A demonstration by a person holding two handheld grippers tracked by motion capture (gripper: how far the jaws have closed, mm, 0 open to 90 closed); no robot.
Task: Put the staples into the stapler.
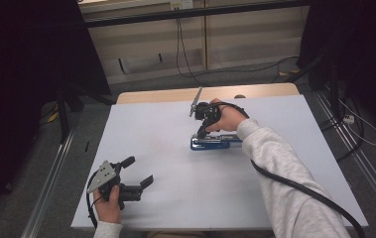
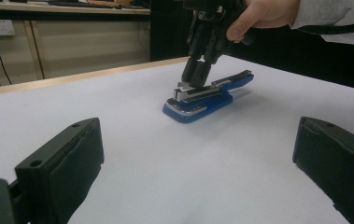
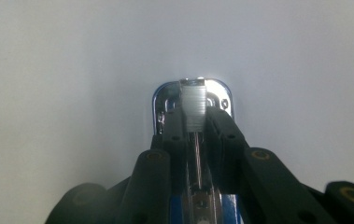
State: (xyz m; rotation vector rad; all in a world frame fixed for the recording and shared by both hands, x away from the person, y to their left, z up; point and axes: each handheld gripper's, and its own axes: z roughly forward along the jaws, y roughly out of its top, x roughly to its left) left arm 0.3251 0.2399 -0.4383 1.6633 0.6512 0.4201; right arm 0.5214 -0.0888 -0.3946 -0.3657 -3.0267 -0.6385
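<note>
A blue stapler (image 1: 222, 144) with a chrome front lies on the white table (image 1: 175, 198), right of the middle. My right gripper (image 1: 201, 133) points down on its front end, held by a hand in a grey sleeve. In the right gripper view the jaws of the right gripper (image 3: 195, 123) are shut on the stapler's silver metal rail (image 3: 194, 100) above the chrome base (image 3: 161, 100). From the left gripper view, the right gripper (image 2: 197, 74) stands on the stapler (image 2: 212, 95). My left gripper (image 1: 138, 171) rests near the front left corner, jaws wide apart with nothing between them (image 2: 198, 168).
A black cable (image 1: 299, 188) trails from the right gripper along the sleeve toward the front right. The table's wooden far edge (image 1: 165, 94) faces a wall with hanging cables. Metal floor rails (image 1: 51, 178) run along both sides of the table.
</note>
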